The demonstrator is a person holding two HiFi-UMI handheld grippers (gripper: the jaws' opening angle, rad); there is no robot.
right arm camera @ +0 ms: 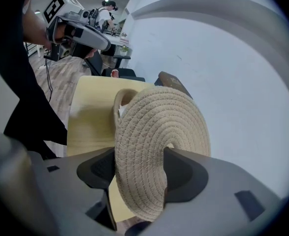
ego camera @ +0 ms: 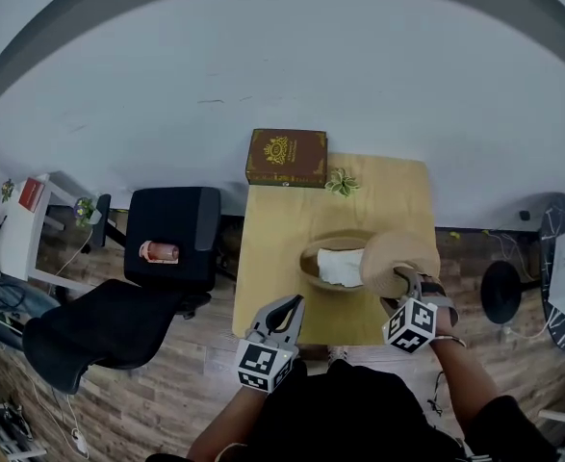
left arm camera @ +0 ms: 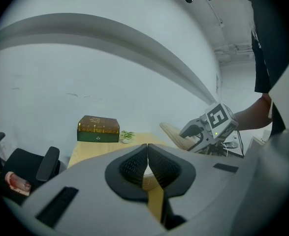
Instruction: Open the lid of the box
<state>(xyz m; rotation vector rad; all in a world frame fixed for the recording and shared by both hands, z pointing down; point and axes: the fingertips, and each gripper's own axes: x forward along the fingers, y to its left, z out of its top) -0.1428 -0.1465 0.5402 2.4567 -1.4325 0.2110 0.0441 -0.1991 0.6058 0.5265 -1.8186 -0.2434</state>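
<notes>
Over on the left we have a black chair (ego camera: 171,234), standing apart from the table (ego camera: 272,224). Coming across, our left gripper (ego camera: 290,308) hangs by the table's near edge, jaws pressed together on nothing. Along the back edge sit a brown case (ego camera: 286,157) and a small plant (ego camera: 341,183), well out of play.

Centre now: the round woven box (ego camera: 313,258) lies open, with a white cloth (ego camera: 342,266) showing inside. And on the right, the lid (ego camera: 398,256) is off! Our right gripper (ego camera: 404,280) has it pinched by the rim, jaws parted only as wide as the rope weave. The lid is tipped up on edge over the box's right-hand rim. It lies right of the box and in our right hand, so we'd judge that hand sets it down on bare tabletop close by.
</notes>
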